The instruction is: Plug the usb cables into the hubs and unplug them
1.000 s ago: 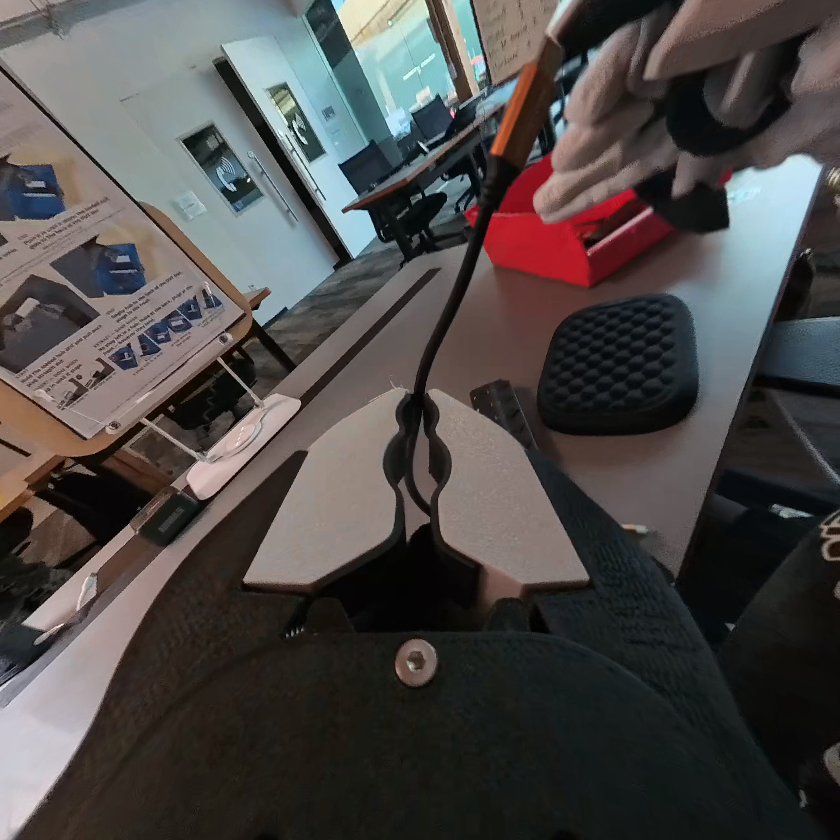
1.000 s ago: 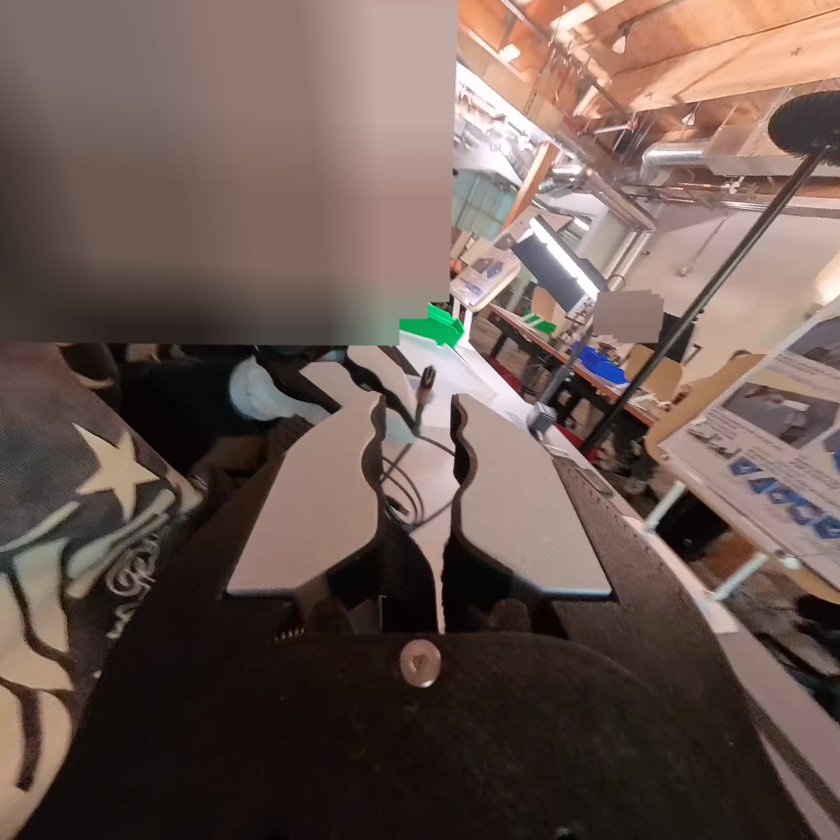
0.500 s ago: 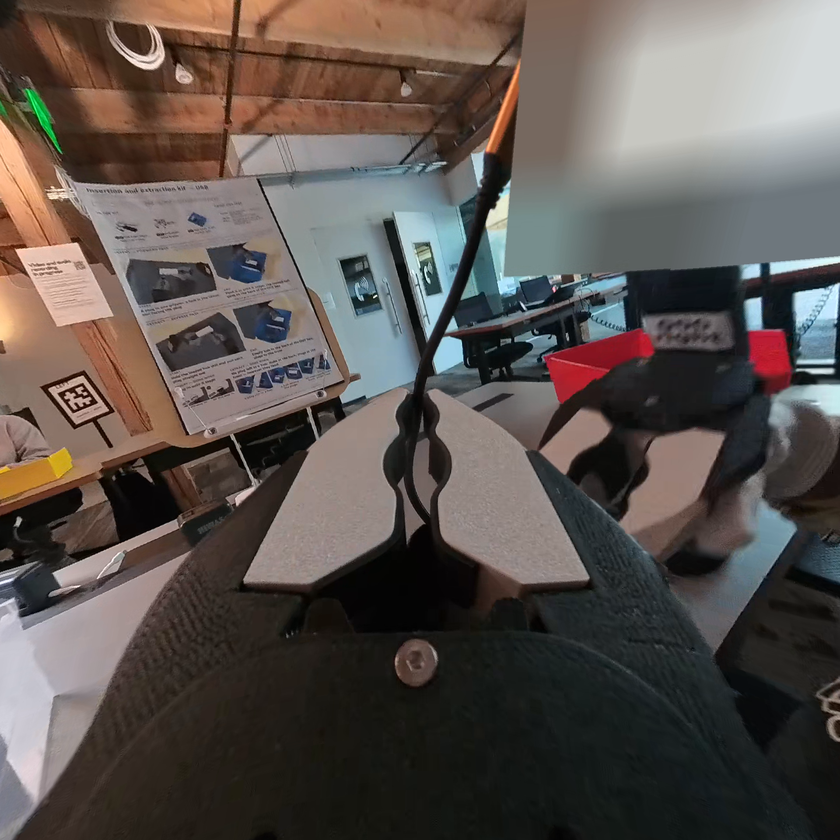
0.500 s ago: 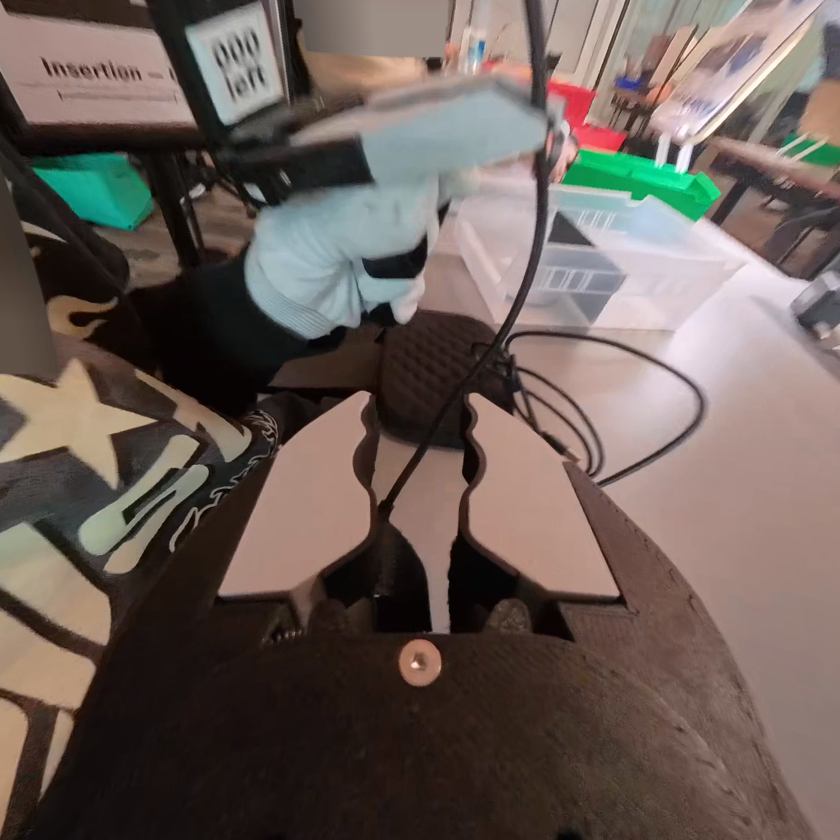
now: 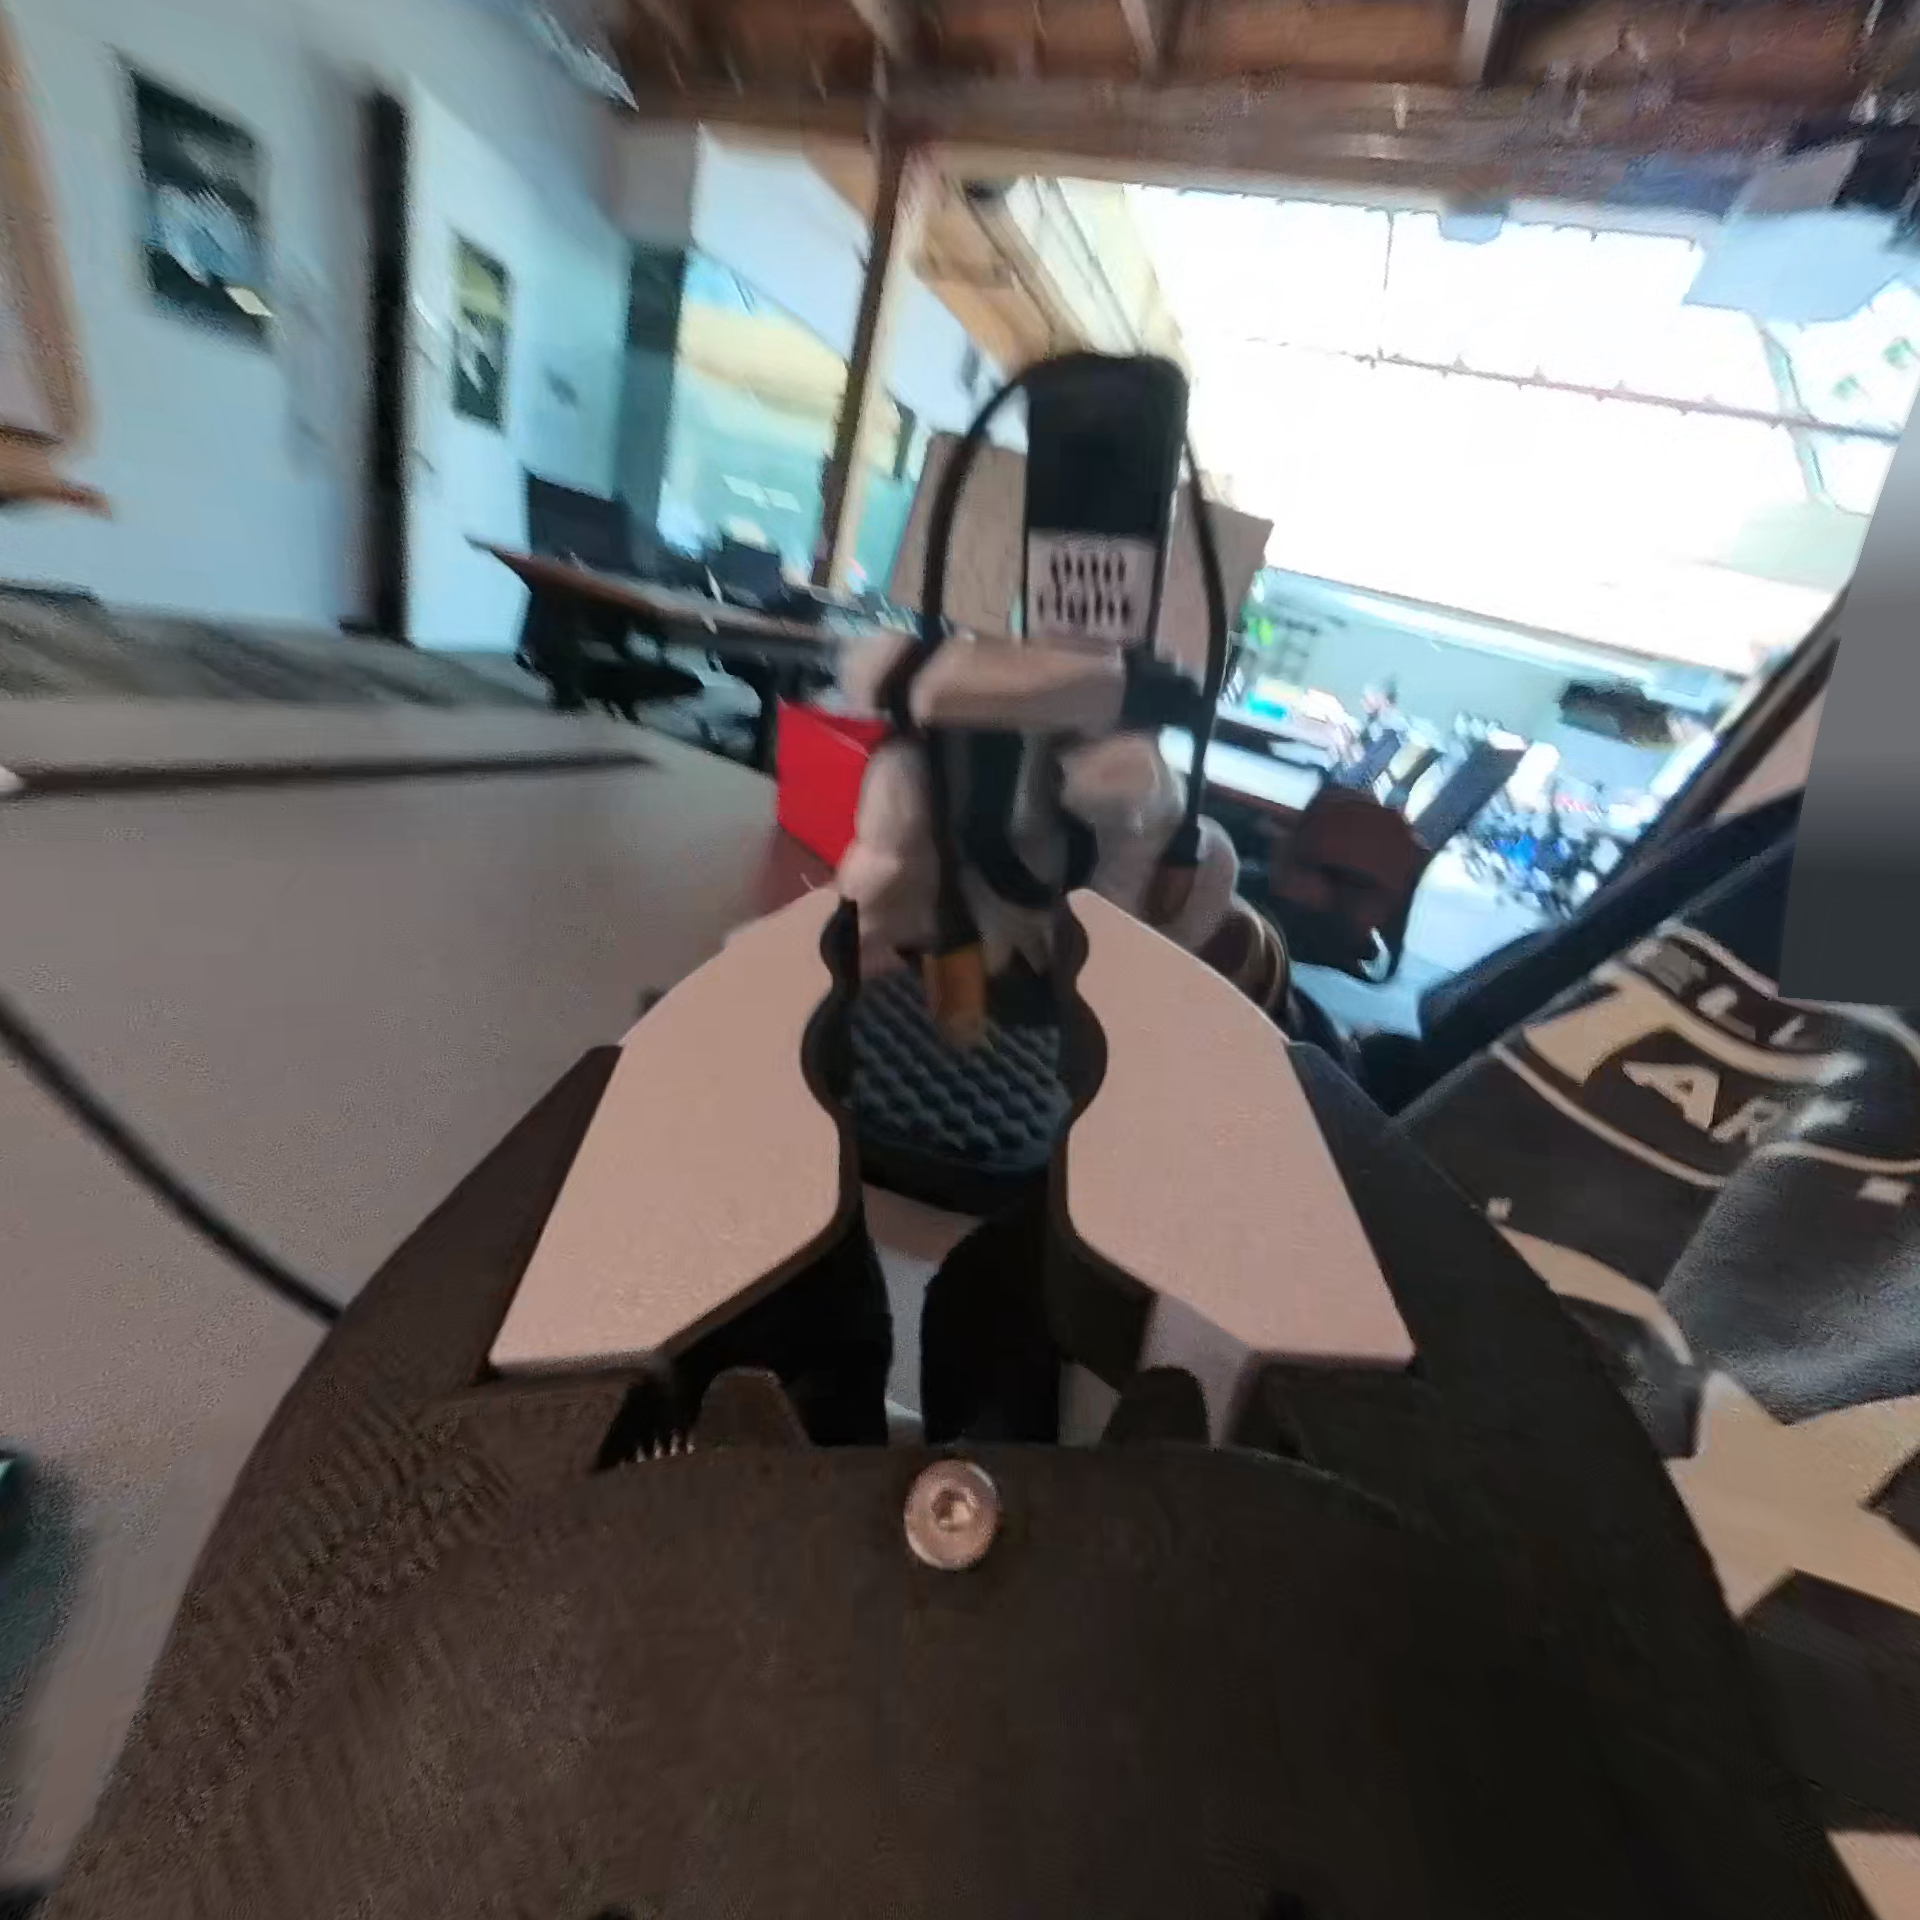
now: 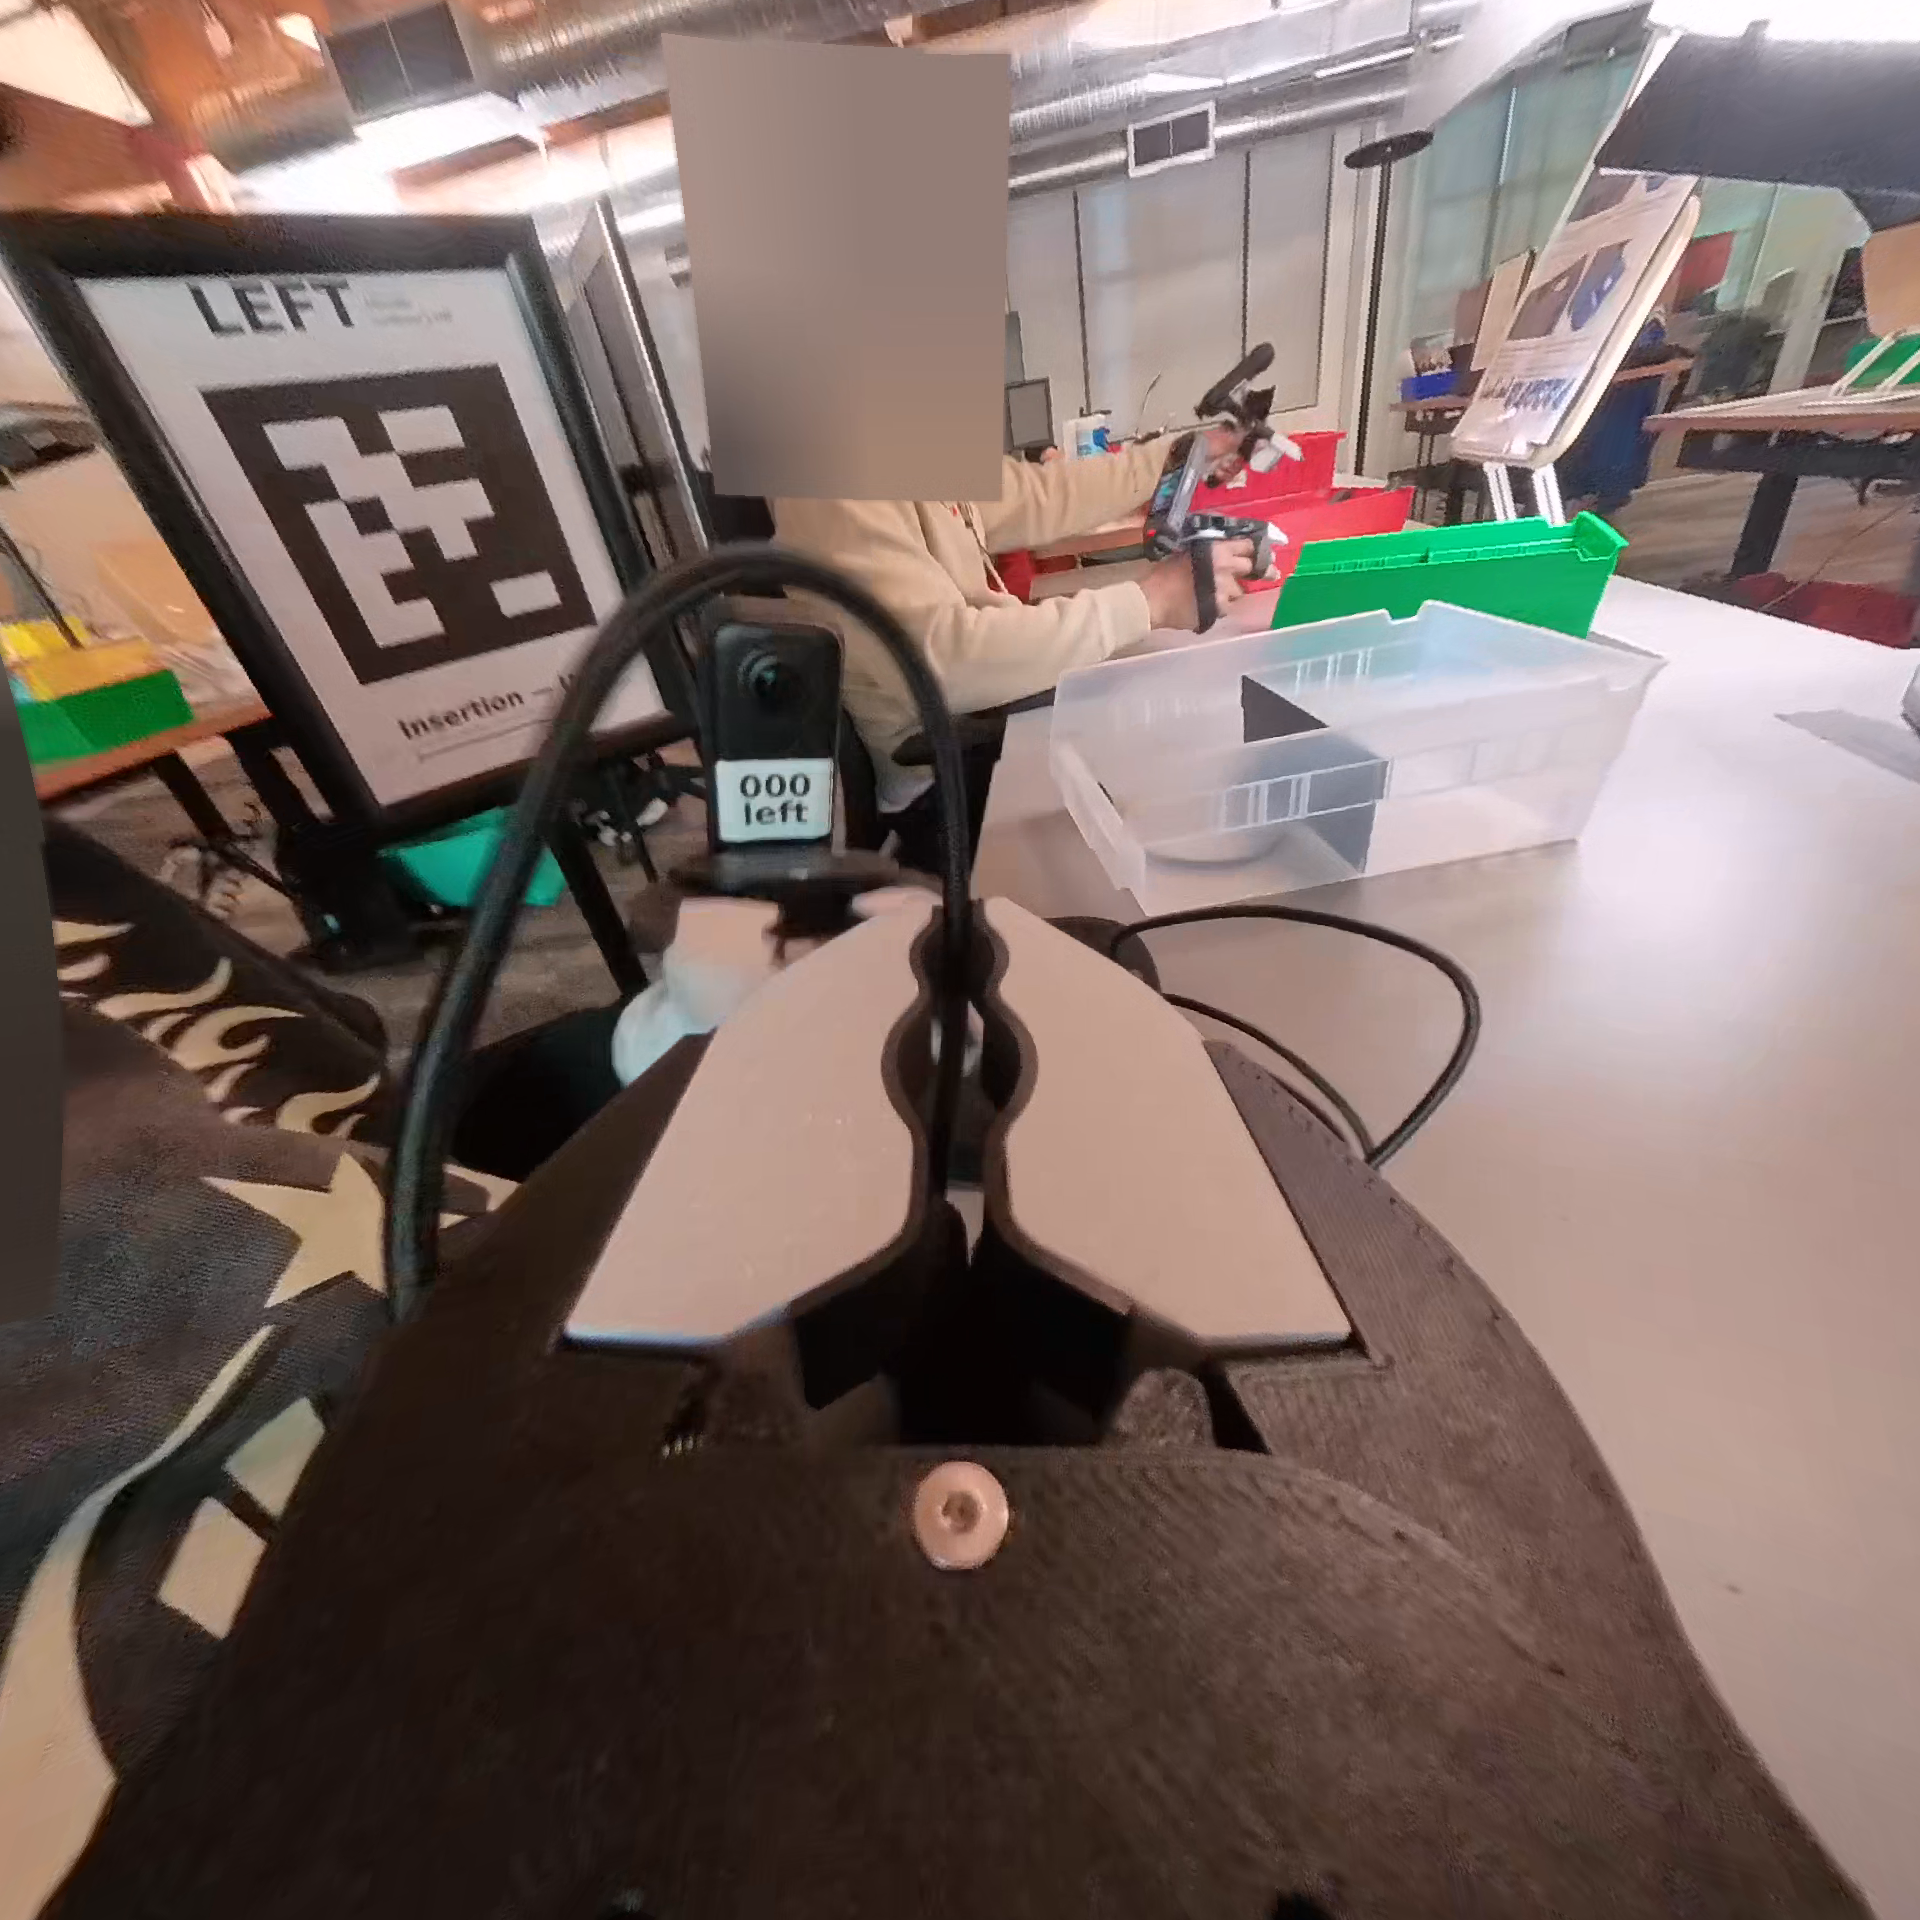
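My left gripper (image 5: 951,920) is open and empty, its jaws wide apart. Through the gap I see a black textured pad (image 5: 951,1101) on the table and an orange USB plug (image 5: 958,987) hanging above it. My right gripper (image 6: 951,925) is shut on the thin black USB cable (image 6: 951,831). The cable arcs up from the fingertips, over to the left and down past my arm. The two grippers face each other. The left one's camera (image 6: 774,717) shows in the right wrist view, and the right one's camera (image 5: 1101,499) and gloved hand (image 5: 899,821) show in the left wrist view. No hub is visible.
A clear plastic bin (image 6: 1351,727) and a green bin (image 6: 1455,566) stand on the pale table (image 6: 1662,1143). More black cable (image 6: 1439,1049) lies beside my right gripper. A red bin (image 5: 821,779) sits far off. A marker sign (image 6: 384,520) and a seated person (image 6: 935,613) are behind. Less than 4 cm separates the two grippers' tips.
My left gripper has opened and let go of the cable. My right gripper has shut on the cable. Both grippers swung round and face each other.
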